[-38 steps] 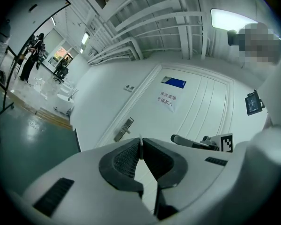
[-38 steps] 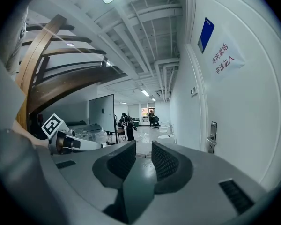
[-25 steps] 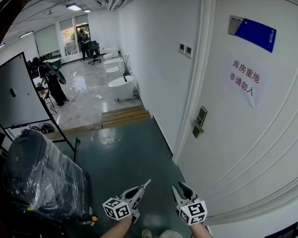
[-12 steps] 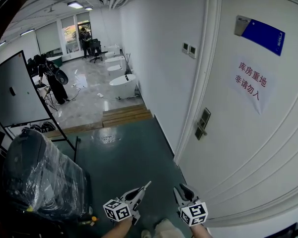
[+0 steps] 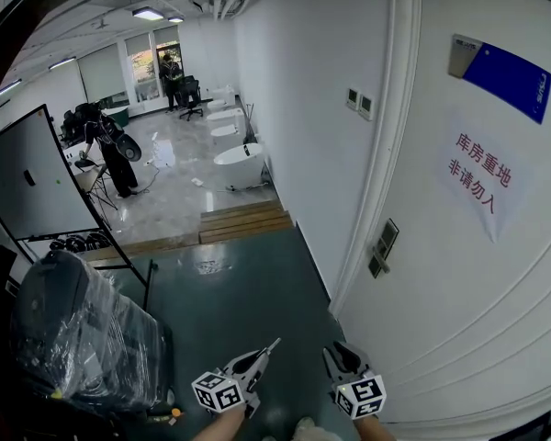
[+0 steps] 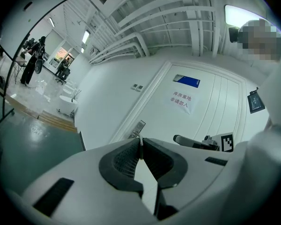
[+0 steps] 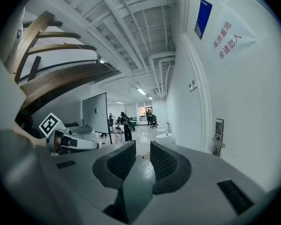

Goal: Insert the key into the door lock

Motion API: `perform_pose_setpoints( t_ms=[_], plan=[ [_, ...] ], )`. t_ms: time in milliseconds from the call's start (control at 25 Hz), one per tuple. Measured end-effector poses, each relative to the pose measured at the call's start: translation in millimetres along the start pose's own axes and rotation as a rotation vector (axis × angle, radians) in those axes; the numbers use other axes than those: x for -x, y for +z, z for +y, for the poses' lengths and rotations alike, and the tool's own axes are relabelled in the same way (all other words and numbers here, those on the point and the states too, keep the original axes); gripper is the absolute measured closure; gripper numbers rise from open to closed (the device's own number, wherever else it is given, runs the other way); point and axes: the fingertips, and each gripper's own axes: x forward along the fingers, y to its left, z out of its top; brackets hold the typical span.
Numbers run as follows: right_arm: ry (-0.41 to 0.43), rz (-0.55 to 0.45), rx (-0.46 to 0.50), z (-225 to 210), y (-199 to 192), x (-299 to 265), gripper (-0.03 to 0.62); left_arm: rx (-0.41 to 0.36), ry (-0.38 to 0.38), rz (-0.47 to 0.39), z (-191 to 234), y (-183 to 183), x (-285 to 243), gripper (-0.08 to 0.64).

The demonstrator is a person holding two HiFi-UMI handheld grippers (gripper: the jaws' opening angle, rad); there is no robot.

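Down at the bottom centre of the head view, the left gripper (image 5: 262,356) is clamped on a thin pale sliver, probably the key (image 6: 141,143), which pokes up past its tips. Just beside it, the right gripper (image 5: 336,350) has its jaws parted and holds nothing. The door lock (image 5: 383,245) sits at right centre on the white door (image 5: 459,320), well apart from both grippers. A paper notice (image 5: 482,177) and a blue plate (image 5: 500,73) hang above the lock. At lower left stands a plastic-wrapped bulk (image 5: 83,338) with a dark board (image 5: 28,177) above it. Wooden steps (image 5: 243,220) cross the green floor (image 5: 243,292) farther up the frame.
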Motion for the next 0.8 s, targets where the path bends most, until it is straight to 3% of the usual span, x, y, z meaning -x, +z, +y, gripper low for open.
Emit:
perform_pose_setpoints(
  t_ms=[360,800],
  plan=[
    [-0.005,0.005,-0.009,-49,8,-3,0.500,-0.005,-0.002,0.001,-9,10,-51,0.528],
    [-0.044,-0.011,-0.017,-97,6,5,0.500,0.027,-0.014,0.012,-11,-7,-94,0.528]
  ],
)
